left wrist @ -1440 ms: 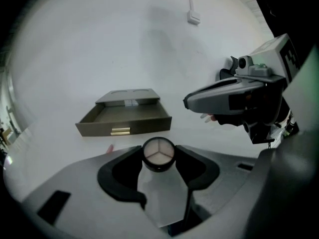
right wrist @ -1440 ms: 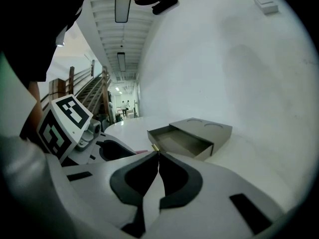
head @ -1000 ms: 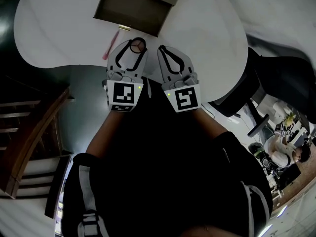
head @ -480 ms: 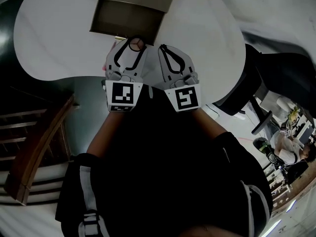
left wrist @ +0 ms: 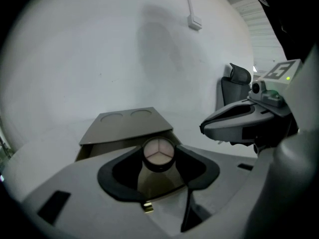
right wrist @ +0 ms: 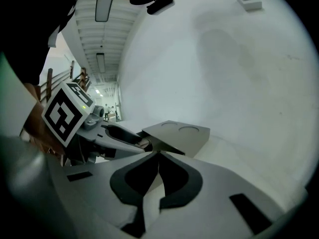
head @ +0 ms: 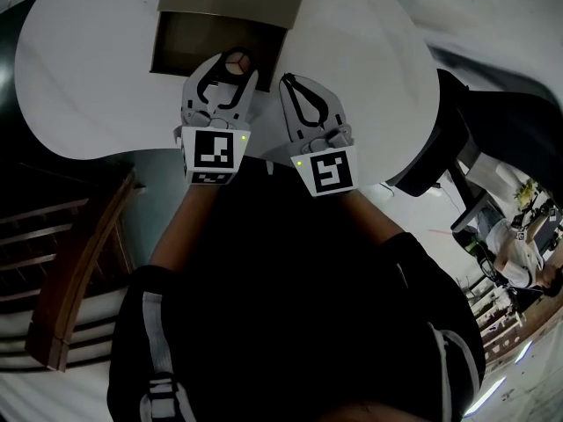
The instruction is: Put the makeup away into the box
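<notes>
Now, left gripper (left wrist: 159, 158) holds compact (head: 236, 62) at box (head: 180, 51).

A round, pale-faced makeup compact (left wrist: 159, 152) is held upright over the open brown box (head: 180, 47), at its near edge.

Office, desk chair (head: 506, 139), ceiling strip lights (right wrist: 103, 4)

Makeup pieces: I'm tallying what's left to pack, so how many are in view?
1. A round compact is gripped in the left tongs, at the open box. Others may be hidden inside the box or beneath the tongs.
</notes>
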The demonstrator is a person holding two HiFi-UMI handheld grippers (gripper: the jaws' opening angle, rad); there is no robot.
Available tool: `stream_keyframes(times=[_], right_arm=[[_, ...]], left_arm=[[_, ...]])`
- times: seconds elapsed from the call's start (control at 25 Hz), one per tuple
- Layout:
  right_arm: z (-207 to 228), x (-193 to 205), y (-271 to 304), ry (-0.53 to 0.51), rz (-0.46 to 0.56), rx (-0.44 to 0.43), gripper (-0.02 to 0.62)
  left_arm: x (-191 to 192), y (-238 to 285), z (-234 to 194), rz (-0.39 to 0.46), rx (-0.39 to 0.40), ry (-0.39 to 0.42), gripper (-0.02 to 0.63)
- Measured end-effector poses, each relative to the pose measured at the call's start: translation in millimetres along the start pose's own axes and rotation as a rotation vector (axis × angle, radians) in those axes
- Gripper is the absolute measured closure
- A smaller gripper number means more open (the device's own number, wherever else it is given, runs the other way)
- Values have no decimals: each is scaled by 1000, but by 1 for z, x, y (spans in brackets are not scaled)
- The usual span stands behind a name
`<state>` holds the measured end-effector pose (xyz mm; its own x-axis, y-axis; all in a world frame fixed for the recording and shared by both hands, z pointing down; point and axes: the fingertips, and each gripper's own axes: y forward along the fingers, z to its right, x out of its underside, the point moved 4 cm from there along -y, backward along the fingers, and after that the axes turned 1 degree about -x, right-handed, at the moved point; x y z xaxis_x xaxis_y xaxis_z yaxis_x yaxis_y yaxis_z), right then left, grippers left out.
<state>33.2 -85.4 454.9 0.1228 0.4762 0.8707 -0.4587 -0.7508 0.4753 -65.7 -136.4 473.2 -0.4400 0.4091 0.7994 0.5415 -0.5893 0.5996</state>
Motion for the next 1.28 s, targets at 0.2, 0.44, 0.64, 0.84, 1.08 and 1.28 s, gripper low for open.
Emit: stream_keyframes(times=[0.2,0.44,0.64,0.84,1.08,1.28], right_arm=[[11,2,5,23,-12,19,571],[22,0,10,38,-20,33,571],[22,-2,9,41,-18,39,571],[22,-2,7,31,-16,43,571],[15,-4,0,11,-4,41,572],[5,-13,-10,-5,34,51,571]], left_arm=[[0,24,-2,-42,29,18,393],[2,34,-1,-127,23,73,393],[2,36,-1,-170,19,83,391],[2,35,0,-160,29,72,373],[4,28,-1,-130,30,21,364],[1,1,-7,-65,3,-12,496]])
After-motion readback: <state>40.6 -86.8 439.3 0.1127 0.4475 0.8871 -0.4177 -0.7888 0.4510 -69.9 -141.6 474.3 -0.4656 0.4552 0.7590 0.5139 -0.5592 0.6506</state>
